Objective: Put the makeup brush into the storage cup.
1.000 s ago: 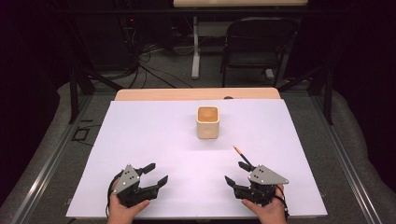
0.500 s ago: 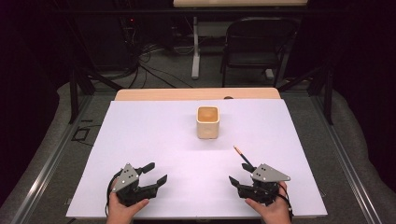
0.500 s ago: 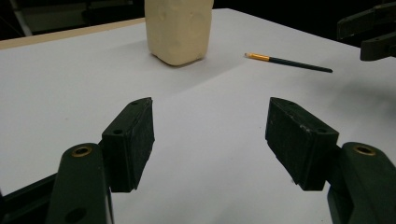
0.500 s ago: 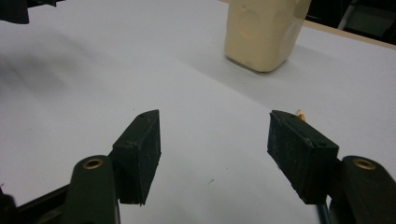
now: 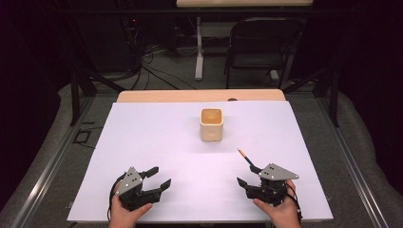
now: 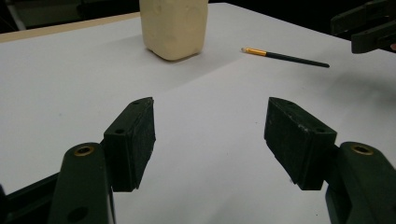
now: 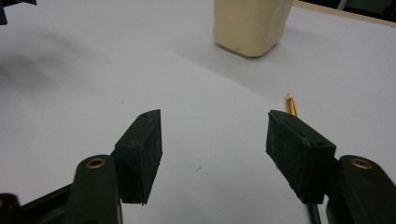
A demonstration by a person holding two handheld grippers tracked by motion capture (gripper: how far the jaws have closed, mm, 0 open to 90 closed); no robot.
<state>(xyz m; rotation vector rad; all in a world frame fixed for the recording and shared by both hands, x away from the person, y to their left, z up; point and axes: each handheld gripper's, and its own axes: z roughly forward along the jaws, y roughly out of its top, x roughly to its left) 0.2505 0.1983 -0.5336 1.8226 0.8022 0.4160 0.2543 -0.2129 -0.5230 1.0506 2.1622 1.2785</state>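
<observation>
Slim dark pencil beside wide-jawed, empty right gripper, squarish cream cup, perhaps ceramic, left gripper wide

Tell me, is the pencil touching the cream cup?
Apart. In the left gripper view, bare white table lies between the pencil and the cup.

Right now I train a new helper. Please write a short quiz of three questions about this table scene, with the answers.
1. True or false: the pencil stands inside the cream cup.
2. Which gripper is nearer the pencil: A, left gripper, or B, right gripper?
3. What do the right gripper's jaws hold?

Key:
1. False; it lies flat on the white table cover, apart from the cup.
2. B.
3. Nothing; they stand open.
</observation>
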